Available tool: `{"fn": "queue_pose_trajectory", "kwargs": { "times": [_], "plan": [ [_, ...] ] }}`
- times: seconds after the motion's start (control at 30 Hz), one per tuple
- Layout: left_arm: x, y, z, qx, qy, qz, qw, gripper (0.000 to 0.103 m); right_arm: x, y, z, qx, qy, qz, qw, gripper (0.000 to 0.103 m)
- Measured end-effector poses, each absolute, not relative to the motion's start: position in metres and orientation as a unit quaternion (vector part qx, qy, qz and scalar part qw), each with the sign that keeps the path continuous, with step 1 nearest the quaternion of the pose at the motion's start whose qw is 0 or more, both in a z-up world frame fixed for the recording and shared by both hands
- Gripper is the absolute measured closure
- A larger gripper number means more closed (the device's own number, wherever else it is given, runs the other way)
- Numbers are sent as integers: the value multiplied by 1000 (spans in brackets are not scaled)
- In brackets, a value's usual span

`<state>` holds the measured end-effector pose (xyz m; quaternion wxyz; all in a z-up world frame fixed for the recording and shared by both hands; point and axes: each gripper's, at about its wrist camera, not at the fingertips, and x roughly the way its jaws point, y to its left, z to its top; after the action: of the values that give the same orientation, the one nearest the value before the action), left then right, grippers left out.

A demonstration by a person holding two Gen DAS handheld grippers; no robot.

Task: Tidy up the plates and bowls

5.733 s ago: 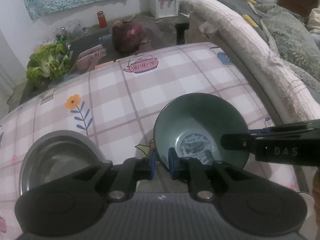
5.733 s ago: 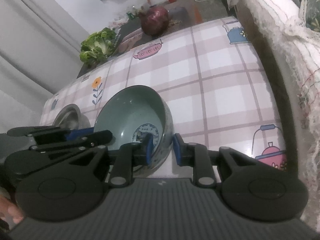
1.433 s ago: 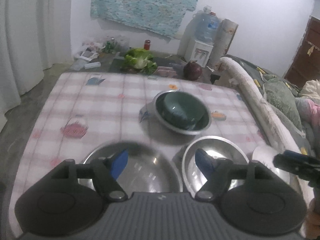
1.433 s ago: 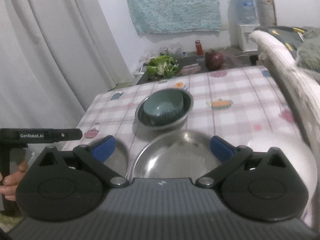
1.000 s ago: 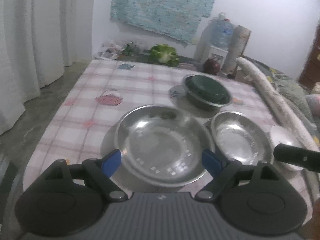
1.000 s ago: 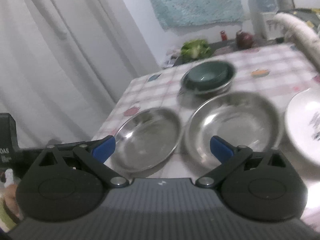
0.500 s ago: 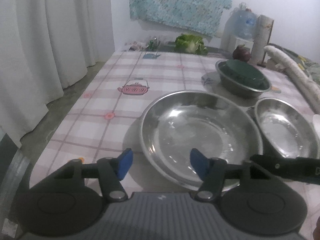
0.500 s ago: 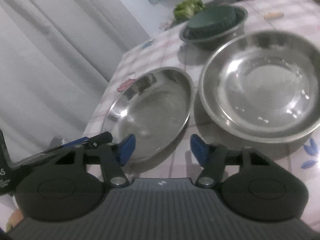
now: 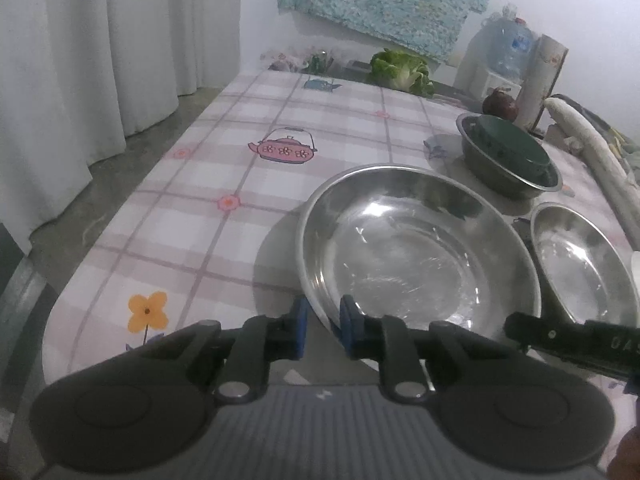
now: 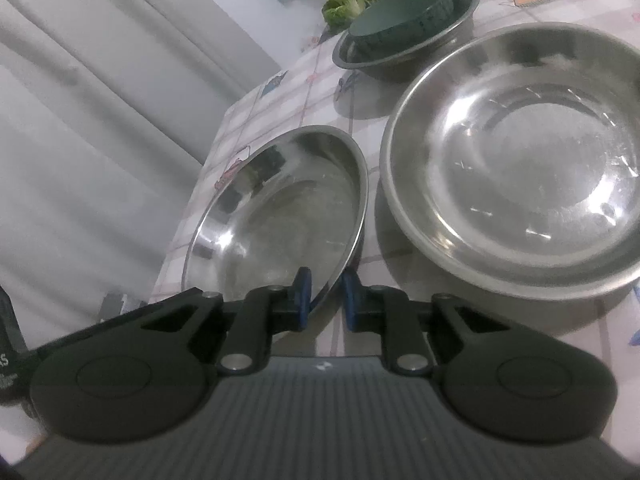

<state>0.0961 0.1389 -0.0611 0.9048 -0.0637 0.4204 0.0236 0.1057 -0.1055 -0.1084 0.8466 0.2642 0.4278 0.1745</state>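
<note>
A wide steel basin point(image 9: 416, 248) point(image 10: 280, 216) lies on the checked tablecloth near the front edge. My left gripper point(image 9: 322, 328) is shut on its near rim, one blue pad inside and one outside. My right gripper point(image 10: 324, 304) is shut on the same basin's rim further right; its black finger point(image 9: 560, 340) shows in the left wrist view. A second steel basin point(image 9: 580, 268) point(image 10: 520, 152) sits just to the right. Behind them a dark green bowl point(image 9: 512, 148) point(image 10: 400, 16) rests inside a steel bowl point(image 9: 504, 184) point(image 10: 400, 64).
The edge of a white plate point(image 9: 636, 268) shows at the far right. A cabbage point(image 9: 400, 68) lies past the table's far end. White curtains point(image 9: 100, 80) hang along the left side. A rolled quilt point(image 9: 592, 148) borders the right.
Both grippers came down toward the near edge of the table. Their jaws went from wide open to shut on the near rim of the left steel basin.
</note>
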Motion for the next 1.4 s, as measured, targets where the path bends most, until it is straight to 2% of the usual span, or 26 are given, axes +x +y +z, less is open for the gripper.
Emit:
{"fn": "queue_pose_trajectory", "kwargs": {
  "times": [0.43, 0.73, 0.8, 0.87, 0.9, 1.03, 1.23, 1.4],
  "plan": [
    [42, 139, -54, -58, 444, -23, 894, 83, 73, -113, -100, 223, 459, 207, 834, 86],
    [2, 151, -54, -96, 462, -55, 880, 81, 36, -122, -97, 204, 482, 246, 816, 84],
    [-2, 152, -53, -95, 457, -53, 883, 75, 34, -124, -94, 197, 479, 240, 821, 83],
    [-2, 152, -51, -84, 448, -54, 889, 51, 36, -127, -89, 184, 468, 224, 835, 78],
    [-2, 152, -50, -81, 443, -53, 891, 50, 38, -128, -87, 180, 462, 217, 841, 77],
    [6, 150, -53, -69, 439, -45, 895, 50, 45, -131, -79, 152, 435, 193, 866, 73],
    [20, 139, -64, -37, 436, -23, 899, 51, 52, -117, -77, 106, 397, 167, 896, 73],
    [27, 130, -71, -20, 436, -16, 899, 60, 56, -105, -86, 92, 396, 159, 900, 73]
  ]
}}
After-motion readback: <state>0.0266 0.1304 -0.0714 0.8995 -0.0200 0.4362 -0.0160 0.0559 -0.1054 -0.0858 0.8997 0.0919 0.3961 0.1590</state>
